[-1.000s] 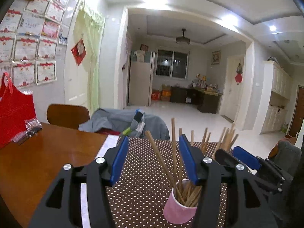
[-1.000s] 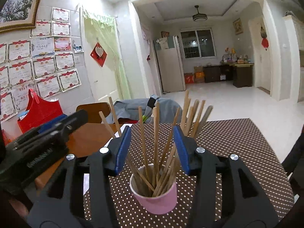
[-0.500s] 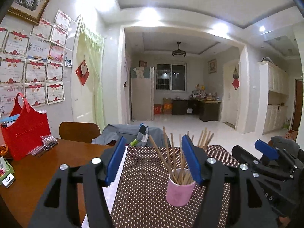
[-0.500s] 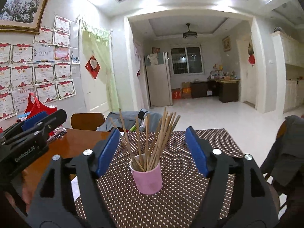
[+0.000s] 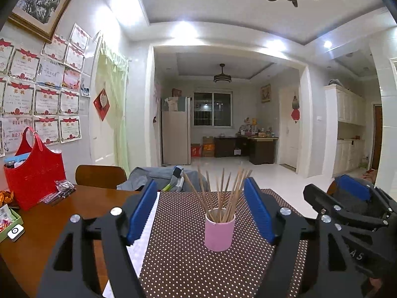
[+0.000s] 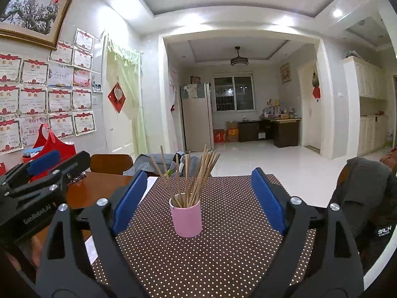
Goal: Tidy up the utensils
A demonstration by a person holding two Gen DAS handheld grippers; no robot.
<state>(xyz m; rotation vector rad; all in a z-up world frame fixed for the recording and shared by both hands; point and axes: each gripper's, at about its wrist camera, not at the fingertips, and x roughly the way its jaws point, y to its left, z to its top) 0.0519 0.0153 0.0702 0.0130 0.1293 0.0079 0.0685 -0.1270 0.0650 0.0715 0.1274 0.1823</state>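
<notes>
1. Left wrist view: the left gripper (image 5: 201, 209) has its blue pads (image 5: 142, 211) wide apart; the jaws have just been opening and nothing is pressed between them.
2. Ahead of those fingers, framed between the pads but clear of both, a pink cup (image 5: 219, 232) stands upright on the dotted mat (image 5: 183, 260).
3. Chopsticks (image 5: 223, 193) fan out of the cup, tips up, above the pads' line.
4. Off to the right of the fingers sits the right gripper (image 5: 347, 206), seen side-on.
5. Right wrist view: the right gripper (image 6: 198, 198) likewise has its pads (image 6: 268, 200) spread wide, its jaws just opened, gripping nothing.
6. Same cup (image 6: 186, 217) stands just beyond the fingertips, nearer the left pad, touching neither.
7. Left of the fingers the left gripper (image 6: 37, 171) hangs over the wooden table (image 6: 99, 186).
8. A red bag (image 5: 33, 173) stands far left of the left fingers, on the table by the wall.
</notes>
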